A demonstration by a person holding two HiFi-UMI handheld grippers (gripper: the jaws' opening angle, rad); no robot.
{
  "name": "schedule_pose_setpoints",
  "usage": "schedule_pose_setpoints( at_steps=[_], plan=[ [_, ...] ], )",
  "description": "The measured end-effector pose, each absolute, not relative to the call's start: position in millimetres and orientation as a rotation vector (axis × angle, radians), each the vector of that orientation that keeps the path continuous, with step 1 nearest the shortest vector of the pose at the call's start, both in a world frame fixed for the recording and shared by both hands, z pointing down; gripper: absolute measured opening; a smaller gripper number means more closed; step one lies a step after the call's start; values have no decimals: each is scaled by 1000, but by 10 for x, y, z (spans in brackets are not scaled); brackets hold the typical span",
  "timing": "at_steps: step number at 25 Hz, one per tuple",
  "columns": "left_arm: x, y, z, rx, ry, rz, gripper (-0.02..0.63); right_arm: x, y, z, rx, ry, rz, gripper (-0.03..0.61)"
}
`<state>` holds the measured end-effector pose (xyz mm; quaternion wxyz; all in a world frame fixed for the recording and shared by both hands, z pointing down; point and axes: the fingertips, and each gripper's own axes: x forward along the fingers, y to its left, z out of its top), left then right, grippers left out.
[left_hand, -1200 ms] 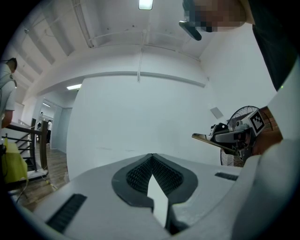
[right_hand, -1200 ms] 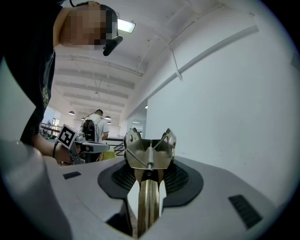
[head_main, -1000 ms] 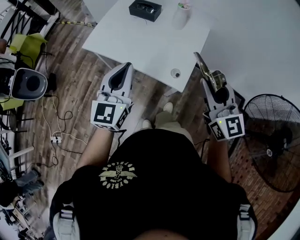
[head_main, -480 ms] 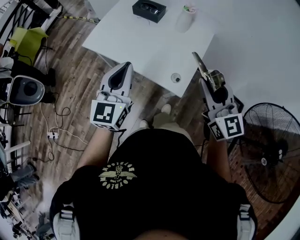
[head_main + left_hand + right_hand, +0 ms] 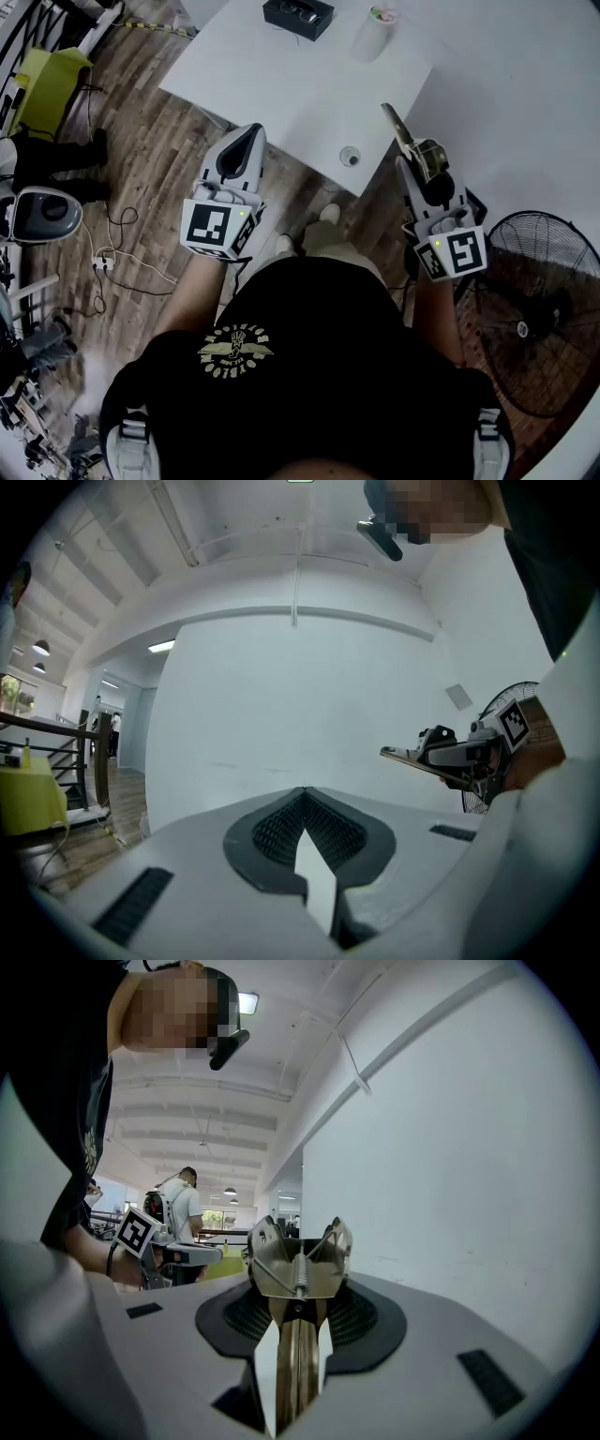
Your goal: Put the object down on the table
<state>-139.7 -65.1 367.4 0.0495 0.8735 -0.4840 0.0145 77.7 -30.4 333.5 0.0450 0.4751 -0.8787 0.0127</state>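
L gripper point(image 5: 246, 133) fingers pressed together, empty. R gripper point(image 5: 419, 167) fingers clamp brass spring tool point(image 5: 405, 136), held in air near white worktop point(image 5: 281, 84) corner. Over last sec. grip unchanged, worktop edged slightly nearer: approach underway, set-down prob. not begun.

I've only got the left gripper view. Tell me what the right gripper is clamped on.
Observer: The right gripper is shut on a brass-coloured metal tool; its own view shows a coil spring between two scooped wings.
Operator: Now list what's on the table ahead.
Observer: The head view shows a black box and a pale container at the far side of the white table.
Operator: Name anything near the edge.
Observer: A small round object sits by the near corner, left of the tool.
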Motion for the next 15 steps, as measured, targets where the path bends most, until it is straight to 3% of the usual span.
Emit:
schedule_pose_setpoints(
  at_steps=[15],
  plan=[
    [-1062, -1175, 3587, 2648, -1542, 55, 8, 1109, -898, 3292, 1391, -2745, 33, 143]
  ],
)
